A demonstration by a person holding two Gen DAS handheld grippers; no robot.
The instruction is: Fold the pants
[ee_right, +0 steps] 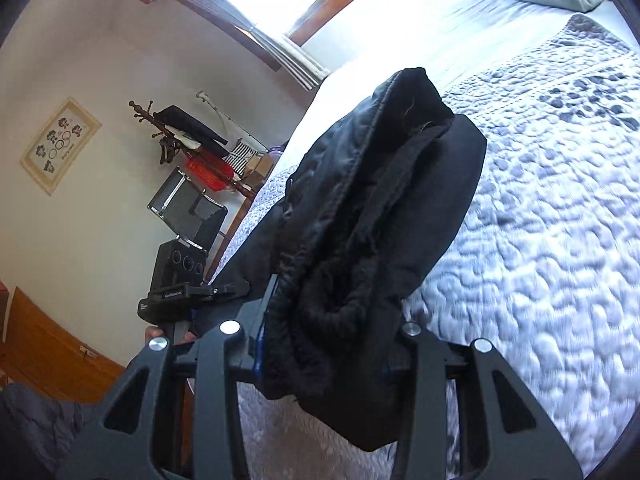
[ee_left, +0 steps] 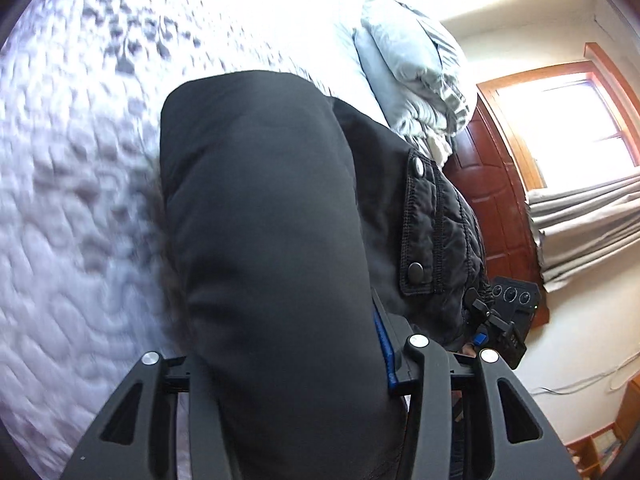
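Black padded pants [ee_left: 260, 200] hang bunched over the quilted bed [ee_left: 72, 200], lifted off it. In the left wrist view my left gripper [ee_left: 288, 344] is shut on a thick fold of them, its blue pad pressed into the cloth. A pocket flap [ee_left: 420, 232] with two snap buttons shows on the right. In the right wrist view my right gripper [ee_right: 332, 320] is shut on the pants [ee_right: 380, 180] at the fleece-lined waistband. Each gripper shows in the other's view: the right gripper [ee_left: 500, 328] and the left gripper [ee_right: 180, 292]. The fingertips are buried in fabric.
A pale blue duvet and pillows [ee_left: 412, 64] are piled at the bed's head. Beyond it are a brown wooden door [ee_left: 496, 184], a window and grey curtains [ee_left: 592, 224]. At the bedside stand a coat rack [ee_right: 176, 132] and a chair [ee_right: 188, 208].
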